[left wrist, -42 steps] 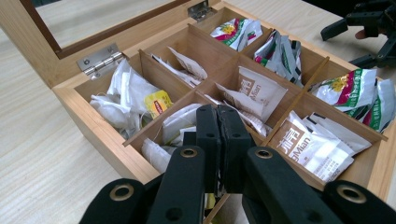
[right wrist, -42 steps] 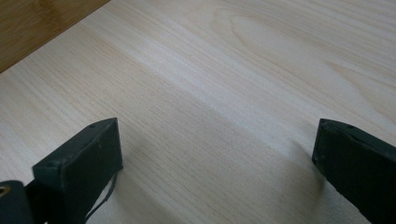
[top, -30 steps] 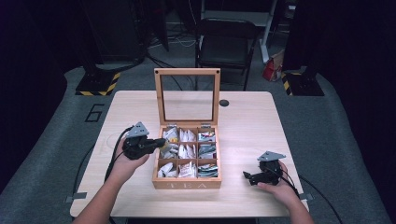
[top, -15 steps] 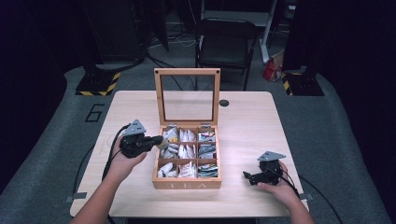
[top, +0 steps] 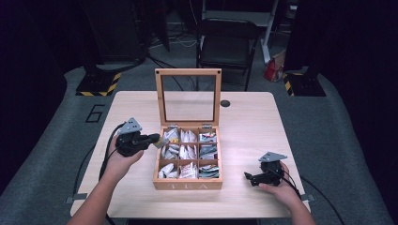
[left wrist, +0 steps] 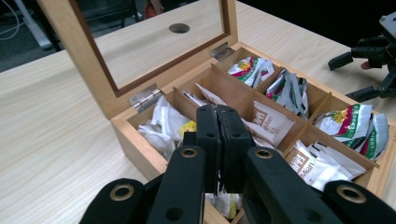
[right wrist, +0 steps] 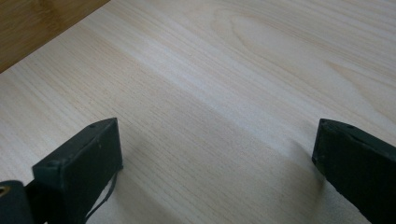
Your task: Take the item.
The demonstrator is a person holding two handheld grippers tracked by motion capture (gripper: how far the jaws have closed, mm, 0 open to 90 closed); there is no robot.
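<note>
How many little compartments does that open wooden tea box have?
6, in two rows of three inside the open wooden tea box: three along the hinged glass lid, three along the front wall. All hold tea bags; none seems hidden.

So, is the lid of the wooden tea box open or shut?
Open. The lid stands upright on its hinges behind the tea box, and the packets in its compartments lie uncovered.

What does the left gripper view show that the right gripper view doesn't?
Left gripper view: the open tea box, its glass lid raised, tea bags in the compartments, the left gripper shut on what looks like a paper packet, and the right gripper farther off. Right gripper view: that gripper's fingers wide apart above the bare table, with a darker wood strip at the top left. Both: the pale wooden table top.
</note>
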